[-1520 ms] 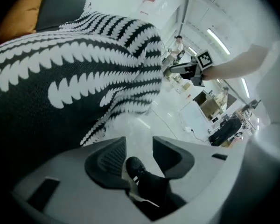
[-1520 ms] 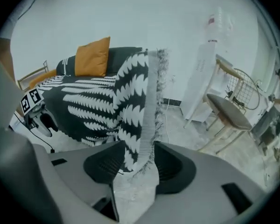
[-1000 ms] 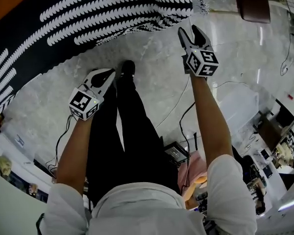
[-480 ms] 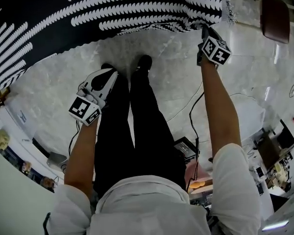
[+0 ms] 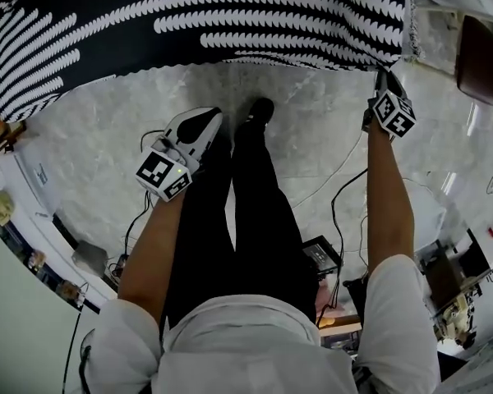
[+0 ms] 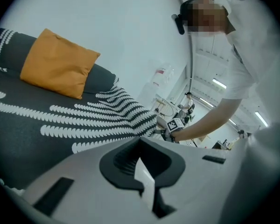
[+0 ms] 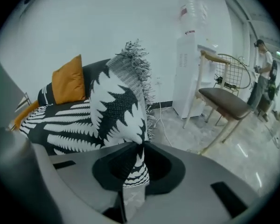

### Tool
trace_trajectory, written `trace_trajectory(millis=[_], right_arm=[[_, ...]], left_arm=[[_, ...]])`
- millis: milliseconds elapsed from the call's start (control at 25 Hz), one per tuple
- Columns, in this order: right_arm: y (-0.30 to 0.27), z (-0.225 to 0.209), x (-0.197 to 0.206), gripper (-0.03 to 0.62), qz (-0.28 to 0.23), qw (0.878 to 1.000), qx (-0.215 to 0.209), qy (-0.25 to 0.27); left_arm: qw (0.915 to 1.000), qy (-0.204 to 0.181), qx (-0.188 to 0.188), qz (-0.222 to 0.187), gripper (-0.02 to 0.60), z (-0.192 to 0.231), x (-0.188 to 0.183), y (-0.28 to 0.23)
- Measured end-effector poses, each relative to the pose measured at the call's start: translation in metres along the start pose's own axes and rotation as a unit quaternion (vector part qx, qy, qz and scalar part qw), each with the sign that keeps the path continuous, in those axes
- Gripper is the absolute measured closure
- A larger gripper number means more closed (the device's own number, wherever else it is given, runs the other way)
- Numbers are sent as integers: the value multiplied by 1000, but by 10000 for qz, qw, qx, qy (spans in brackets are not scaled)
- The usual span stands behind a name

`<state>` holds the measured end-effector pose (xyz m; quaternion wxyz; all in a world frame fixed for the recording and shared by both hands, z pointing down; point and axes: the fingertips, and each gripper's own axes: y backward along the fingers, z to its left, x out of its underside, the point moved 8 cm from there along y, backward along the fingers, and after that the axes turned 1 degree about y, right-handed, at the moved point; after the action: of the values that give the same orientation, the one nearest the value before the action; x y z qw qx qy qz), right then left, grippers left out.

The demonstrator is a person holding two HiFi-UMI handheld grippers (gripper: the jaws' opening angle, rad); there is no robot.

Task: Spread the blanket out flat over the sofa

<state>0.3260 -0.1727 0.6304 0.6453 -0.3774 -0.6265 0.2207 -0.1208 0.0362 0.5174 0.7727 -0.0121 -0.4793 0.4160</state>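
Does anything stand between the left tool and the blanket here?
Nothing visible does. The left tool, shut and empty, hangs over bare floor beside the person's legs, with only open floor up to the blanket and its hanging edge. The right tool is shut on the blanket's fringed corner.

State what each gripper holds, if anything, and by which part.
The right gripper pinches the blanket at its edge near the fringed corner; the left gripper, jaws together, holds nothing.
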Motion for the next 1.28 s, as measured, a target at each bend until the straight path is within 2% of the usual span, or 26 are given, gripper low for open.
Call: trace_trajectory(millis=[40,120,160,280,400,480,600,800,1120,1280], right_arm=[[4,5,3,545,-14,10000,-50,-57],[19,22,14,475,-47,9996,-99,-251],[29,33,18,467,-98,9993,-110,-353],[62,57,5,468,-536,9974,-161,-464],[111,102,6,488,-683,9953,-576,-385],[129,127,-11,496,-1026,9910,-838,-198],[152,161,-40,516,-1553,9811,-1154,23],[224,222,-84,540,-2091,9639,-1619,309],[372,286,-155,554,-3230,9303,-1635,582],[442,314,-174,559,-3643,9140,-1567,855]], left_arm=[[10000,4,-33,-26,572,1,-3,3],[9999,-31,-110,-24,572,3,-7,17],[9999,-64,-139,-30,572,5,-11,25],[9991,-176,-145,-353,572,14,-27,33],[9983,-89,-315,-482,572,6,-39,60],[9972,-241,-286,-650,572,13,-56,57],[9954,-461,-193,-821,572,21,-81,55],[9923,-681,-195,-1018,572,0,-126,104],[9739,-1461,-303,-1713,572,-45,-223,212],[9645,-1784,-280,-1925,572,-71,-254,271]])
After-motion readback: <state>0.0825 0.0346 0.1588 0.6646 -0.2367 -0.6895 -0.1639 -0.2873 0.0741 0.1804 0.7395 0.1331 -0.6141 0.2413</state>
